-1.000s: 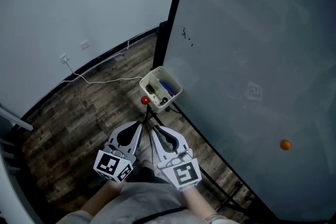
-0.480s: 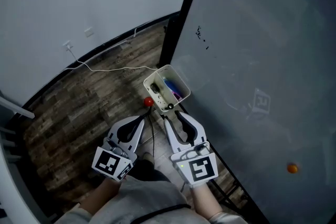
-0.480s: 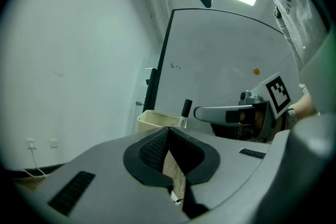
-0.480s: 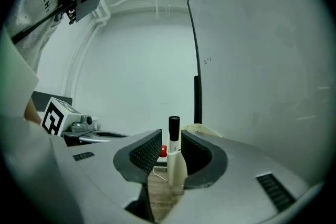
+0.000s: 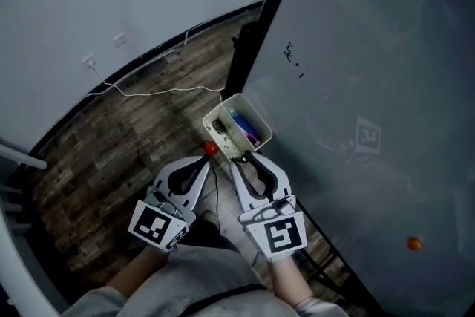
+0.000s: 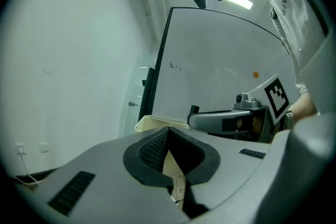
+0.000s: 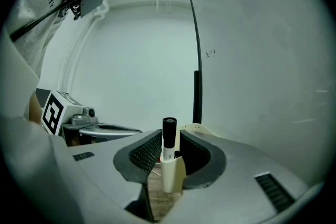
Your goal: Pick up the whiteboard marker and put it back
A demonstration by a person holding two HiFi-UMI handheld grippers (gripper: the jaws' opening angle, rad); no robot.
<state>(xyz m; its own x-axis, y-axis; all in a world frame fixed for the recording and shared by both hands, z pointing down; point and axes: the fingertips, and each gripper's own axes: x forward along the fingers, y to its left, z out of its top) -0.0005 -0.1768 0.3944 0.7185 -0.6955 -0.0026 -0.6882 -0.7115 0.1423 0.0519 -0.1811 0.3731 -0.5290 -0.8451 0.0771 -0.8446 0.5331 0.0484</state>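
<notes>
A cream box (image 5: 257,113) hangs on the whiteboard (image 5: 356,85) and holds coloured markers (image 5: 245,128). The whiteboard marker (image 7: 169,136), black cap on a white body, stands upright between my right gripper's pads. My right gripper (image 5: 242,159) (image 7: 170,139) is at the box's near corner, and its jaws are closed to the marker's width. My left gripper (image 5: 205,159) (image 6: 168,131) hangs just left of it, shut with nothing held, its tips beside a small red ball (image 5: 211,148). In the head view only the marker's dark cap (image 5: 241,154) shows.
The board's black frame post (image 5: 256,33) runs up from the box. A white cable (image 5: 163,91) lies on the wooden floor and leads to a wall socket (image 5: 90,61). An orange dot (image 5: 413,243) sits low on the board. Small black marks (image 5: 293,59) are above the box.
Both grippers have moved forward toward the cream box. The right gripper's tips, which were short of the box, now reach its near corner. The jaw spacing looks the same.
</notes>
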